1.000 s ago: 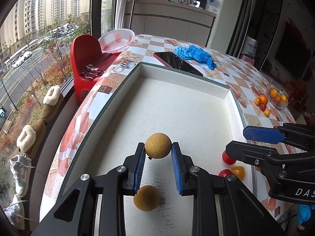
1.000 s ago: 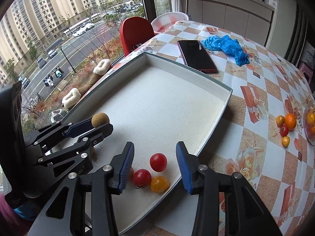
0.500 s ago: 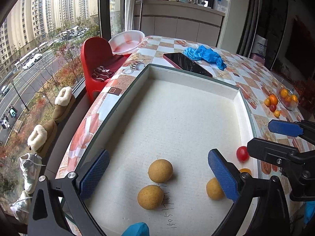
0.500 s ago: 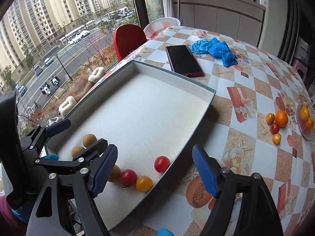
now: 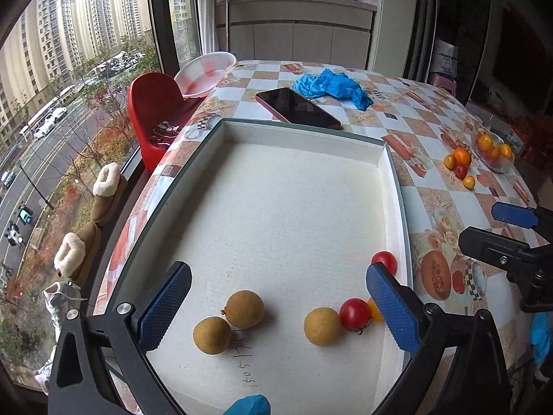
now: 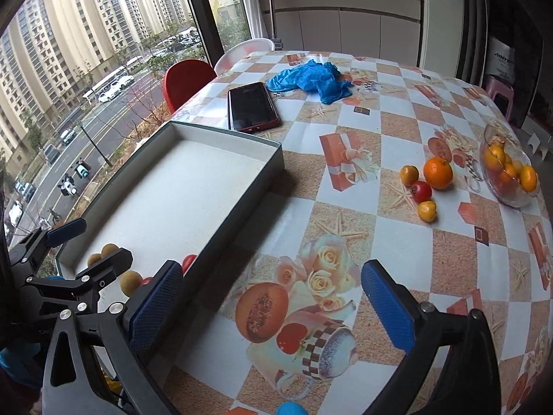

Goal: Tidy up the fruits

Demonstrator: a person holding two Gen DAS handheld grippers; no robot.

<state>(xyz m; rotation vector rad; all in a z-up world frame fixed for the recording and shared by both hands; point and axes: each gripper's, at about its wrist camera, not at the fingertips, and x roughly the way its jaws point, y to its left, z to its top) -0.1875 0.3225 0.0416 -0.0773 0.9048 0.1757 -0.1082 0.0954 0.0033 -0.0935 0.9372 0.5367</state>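
Observation:
A white-lined tray (image 5: 300, 131) holds three brown longans (image 5: 243, 309), two red cherry tomatoes (image 5: 355, 314) and a yellow one (image 5: 374, 311) near its front edge. My left gripper (image 5: 276, 276) hangs open above them and holds nothing. My right gripper (image 6: 273, 276) is over the patterned tablecloth, to the right of the tray wall (image 6: 221, 214). Its jaws are opening and nothing is between them. Farther right on the cloth lie an orange (image 6: 438, 173), a red tomato (image 6: 421, 192) and two yellow tomatoes (image 6: 427, 211).
A glass bowl (image 6: 509, 173) with more orange fruit stands at the right edge of the table. A red-cased phone (image 6: 252, 105) and a crumpled blue glove (image 6: 311, 79) lie beyond the tray. A red chair (image 5: 152, 103) and a window are at the left.
The left gripper let go of a longan, which now lies in the tray, and drew back with jaws wide. The right gripper opened and swung right, from over the tray to over the cloth.

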